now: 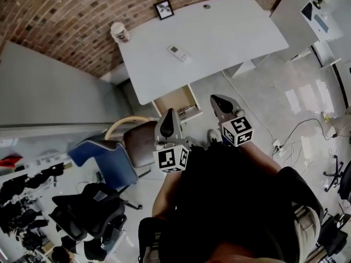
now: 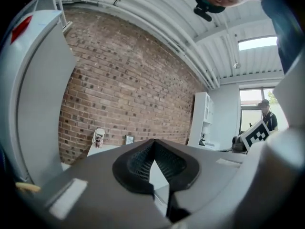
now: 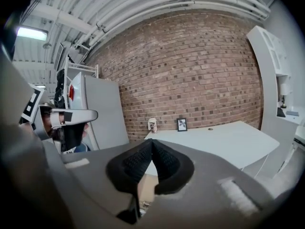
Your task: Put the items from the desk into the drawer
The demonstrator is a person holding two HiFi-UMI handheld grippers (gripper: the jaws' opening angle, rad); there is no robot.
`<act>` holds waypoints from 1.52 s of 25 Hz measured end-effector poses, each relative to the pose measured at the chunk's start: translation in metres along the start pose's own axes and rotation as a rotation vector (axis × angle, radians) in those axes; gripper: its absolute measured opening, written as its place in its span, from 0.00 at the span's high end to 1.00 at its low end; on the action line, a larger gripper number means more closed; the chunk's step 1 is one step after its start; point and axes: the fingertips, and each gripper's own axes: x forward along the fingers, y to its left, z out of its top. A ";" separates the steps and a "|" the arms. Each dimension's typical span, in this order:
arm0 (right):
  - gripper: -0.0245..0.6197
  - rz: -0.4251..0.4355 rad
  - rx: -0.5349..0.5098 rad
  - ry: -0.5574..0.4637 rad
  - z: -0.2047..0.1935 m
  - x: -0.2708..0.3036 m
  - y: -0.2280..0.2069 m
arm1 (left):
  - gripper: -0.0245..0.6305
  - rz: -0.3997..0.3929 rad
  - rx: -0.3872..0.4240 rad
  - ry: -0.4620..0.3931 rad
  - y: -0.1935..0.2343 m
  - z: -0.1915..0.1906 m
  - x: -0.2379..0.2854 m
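**Tongs shut and held up, remote lying on the bench**

Nearest, above the person's dark clothing: left tongs (image 1: pixel 169 115) and right tongs (image 1: pixel 219 99), side by side and apart from each other, both aimed toward the bench (image 1: pixel 236 34). Left held about level, right tipped slightly down. Both closed tip to tip, with nothing between the pads.

Just past the tips, under the bench's near edge: wooden drawer (image 1: pixel 176 102), pulled open, with small contents too tiny to tell.

Farther out, on the white top: white remote control (image 1: pixel 178 52), lying flat. Long axis diagonal, upper left to lower right in the head view. Well apart from both tongs.

At the far left corner: patterned cup (image 1: pixel 120 32), upright. At the far edge, by the brick wall (image 1: pixel 55 21): small black picture frame (image 1: pixel 164 9).
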 end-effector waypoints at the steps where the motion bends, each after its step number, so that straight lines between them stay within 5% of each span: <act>1: 0.95 -0.003 -0.010 -0.014 0.005 -0.003 0.001 | 0.94 -0.001 0.017 -0.020 -0.005 0.007 -0.005; 14: 0.96 -0.005 -0.020 -0.015 -0.002 -0.021 0.010 | 0.94 -0.012 -0.017 -0.031 -0.024 0.001 -0.026; 17: 0.95 -0.007 -0.016 -0.024 0.000 -0.023 0.011 | 0.67 -0.013 -0.033 -0.046 -0.023 0.001 -0.028; 38: 0.95 0.010 -0.014 -0.058 0.008 -0.041 -0.055 | 0.61 0.058 -0.052 -0.029 -0.062 -0.022 0.034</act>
